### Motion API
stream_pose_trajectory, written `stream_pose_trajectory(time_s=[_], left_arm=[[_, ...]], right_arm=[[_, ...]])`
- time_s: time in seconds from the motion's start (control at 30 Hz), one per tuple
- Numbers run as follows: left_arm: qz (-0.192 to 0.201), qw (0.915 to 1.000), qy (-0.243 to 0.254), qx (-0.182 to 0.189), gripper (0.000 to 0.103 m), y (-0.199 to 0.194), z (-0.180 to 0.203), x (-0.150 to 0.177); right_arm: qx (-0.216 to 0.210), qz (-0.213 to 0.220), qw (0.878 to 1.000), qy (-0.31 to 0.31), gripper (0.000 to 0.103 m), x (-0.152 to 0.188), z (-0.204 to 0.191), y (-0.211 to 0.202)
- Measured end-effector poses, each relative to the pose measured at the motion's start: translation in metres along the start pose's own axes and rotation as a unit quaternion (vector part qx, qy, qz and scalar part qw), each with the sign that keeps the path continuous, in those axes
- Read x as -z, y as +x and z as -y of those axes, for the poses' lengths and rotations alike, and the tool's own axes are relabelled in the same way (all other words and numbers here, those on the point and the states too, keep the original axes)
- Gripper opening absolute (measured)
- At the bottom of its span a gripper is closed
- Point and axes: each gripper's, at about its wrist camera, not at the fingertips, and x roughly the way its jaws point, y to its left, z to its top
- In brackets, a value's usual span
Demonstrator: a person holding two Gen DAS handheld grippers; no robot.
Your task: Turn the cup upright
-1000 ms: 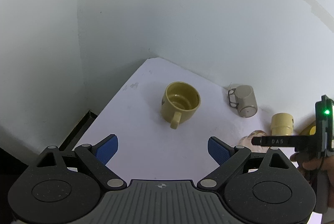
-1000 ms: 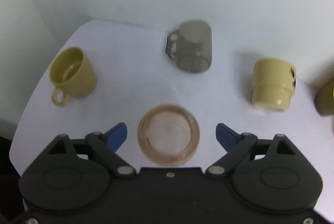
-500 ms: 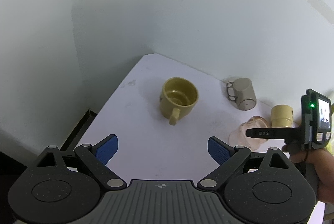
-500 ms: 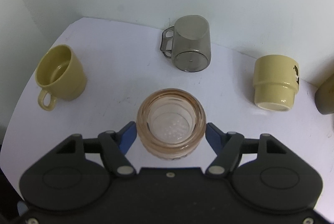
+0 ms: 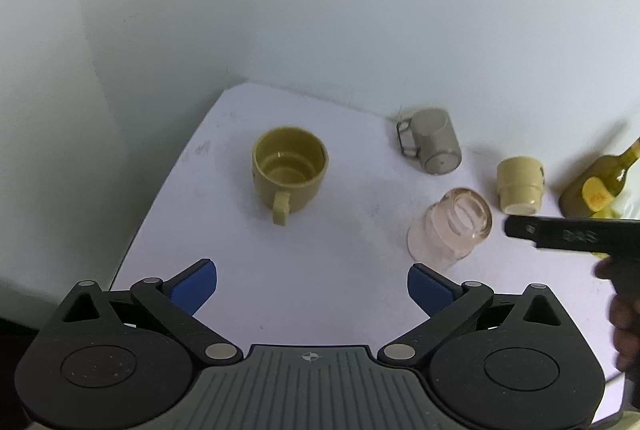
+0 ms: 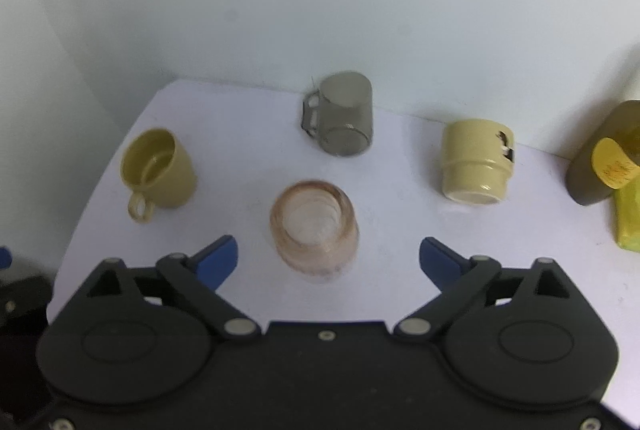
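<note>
A clear pink glass cup point(image 6: 314, 232) stands upright on the white table point(image 6: 248, 149), mouth up; it also shows in the left wrist view point(image 5: 450, 226). My right gripper point(image 6: 328, 260) is open, its blue pads either side of the cup and apart from it. Its black finger point(image 5: 560, 234) shows in the left wrist view, right of the cup. My left gripper point(image 5: 312, 290) is open and empty over the table's near left part. A grey mug point(image 6: 344, 115) and a cream cup point(image 6: 476, 161) stand upside down at the back.
An olive-yellow mug point(image 5: 289, 169) stands upright at the left, handle toward me. A dark olive bottle point(image 6: 604, 153) with a yellow label and a yellow packet point(image 6: 628, 218) sit at the far right. White walls close off the back and left; the table's left edge drops off.
The right gripper, shut on the pink cup half a second ago, has opened and drawn back. The cup now stands free on the table. The left gripper barely moved.
</note>
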Motion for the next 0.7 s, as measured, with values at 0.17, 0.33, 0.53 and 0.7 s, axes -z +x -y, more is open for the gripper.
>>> stream_pose_trajectory(time_s=[0.17,0.33,0.53,0.7], left_arm=[[-0.009,0.9999,-0.01,-0.007,0.103,-0.008,0.033,0.001],[-0.018,0.9992,0.008,-0.034,0.103,-0.013,0.06,0.002],[-0.029,0.9985,-0.004,-0.046,0.103,-0.017,0.078,0.01],[-0.04,0.9967,-0.015,-0.069,0.103,-0.015,0.097,0.032]], right_arm=[[0.048,-0.022,0.998,-0.019,0.103,0.009,0.013,-0.026],[0.022,-0.026,0.999,-0.005,0.103,0.011,0.026,-0.058],[-0.012,-0.021,1.0,-0.003,0.103,0.021,0.034,-0.072],[-0.013,-0.029,0.999,-0.016,0.103,0.02,0.041,-0.068]])
